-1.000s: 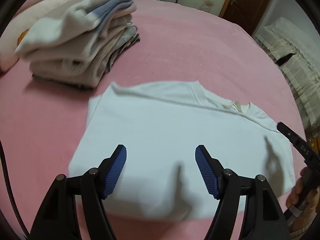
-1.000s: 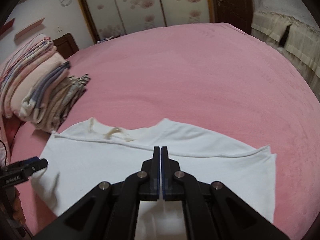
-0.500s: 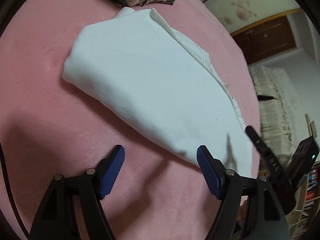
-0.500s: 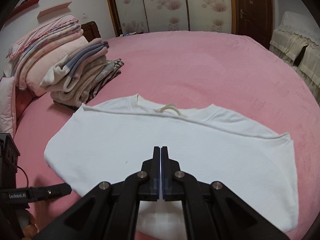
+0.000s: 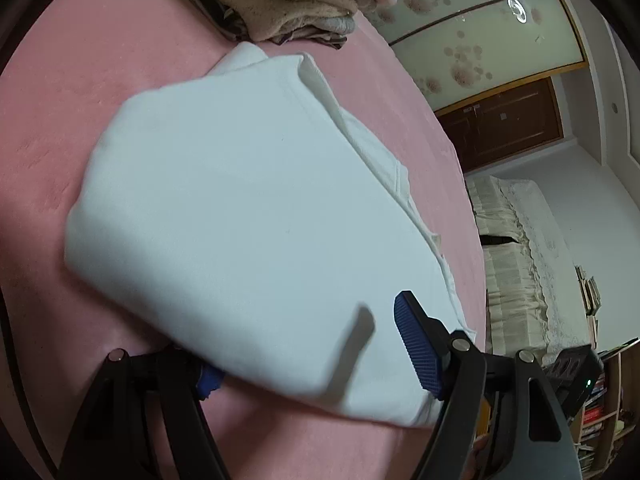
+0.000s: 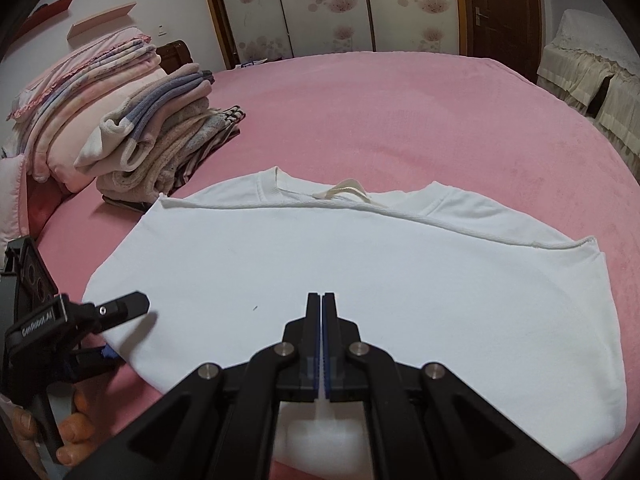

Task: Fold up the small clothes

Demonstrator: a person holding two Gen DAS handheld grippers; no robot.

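Note:
A white T-shirt (image 6: 344, 280) lies folded in half on the pink bed (image 6: 400, 120), its neckline (image 6: 344, 194) on the far side. My left gripper (image 5: 308, 340) is open and rolled on its side at the shirt's left edge. One blue pad (image 5: 416, 344) is above the cloth and the other pad (image 5: 210, 380) is tucked under the edge, so the T-shirt (image 5: 240, 208) edge sits between the jaws, which are not pressing on it. In the right wrist view the left gripper (image 6: 124, 328) shows at the left. My right gripper (image 6: 322, 300) is shut and empty over the shirt's near middle.
A stack of folded clothes (image 6: 160, 148) stands just beyond the shirt's far left corner, with pink folded bedding (image 6: 80, 92) behind it. A person's hand (image 6: 68, 428) holds the left gripper. A lace-covered sofa (image 6: 592, 68) and wardrobe doors (image 6: 328, 8) lie past the bed.
My left gripper rolled, dropped from above the shirt to its left edge and slid one finger under it. My right gripper drew back towards the shirt's near side and stayed shut.

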